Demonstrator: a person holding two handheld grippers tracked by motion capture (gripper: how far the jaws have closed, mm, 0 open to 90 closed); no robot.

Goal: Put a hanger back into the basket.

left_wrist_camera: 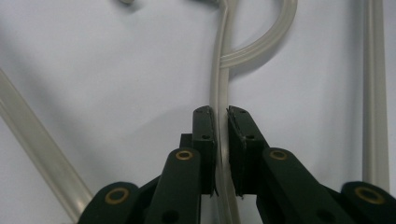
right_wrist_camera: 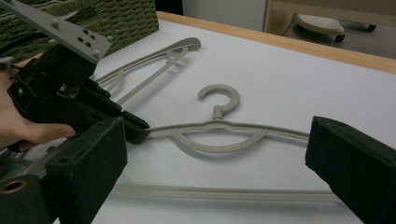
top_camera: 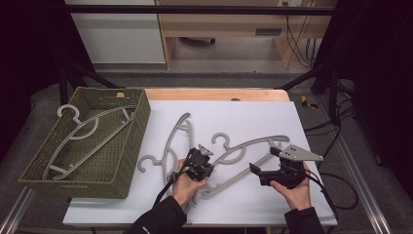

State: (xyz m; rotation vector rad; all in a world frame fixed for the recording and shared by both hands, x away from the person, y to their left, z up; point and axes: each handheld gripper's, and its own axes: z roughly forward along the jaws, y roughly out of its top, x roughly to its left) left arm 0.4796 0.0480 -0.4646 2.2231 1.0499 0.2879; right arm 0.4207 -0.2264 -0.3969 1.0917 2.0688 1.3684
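White table point(top_camera: 292, 117), left gripper point(left_wrist_camera: 221, 122) clamping hanger point(left_wrist_camera: 219, 70) (right gripper point(right_wrist_camera: 215, 154) agape)

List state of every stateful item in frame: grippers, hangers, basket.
left gripper: fingers shut on the near hanger's arm
right gripper: fingers wide open, nothing between them
near hanger: flat on the white sheet, gripped
second hanger: flat, untouched
basket: upright, one hanger inside
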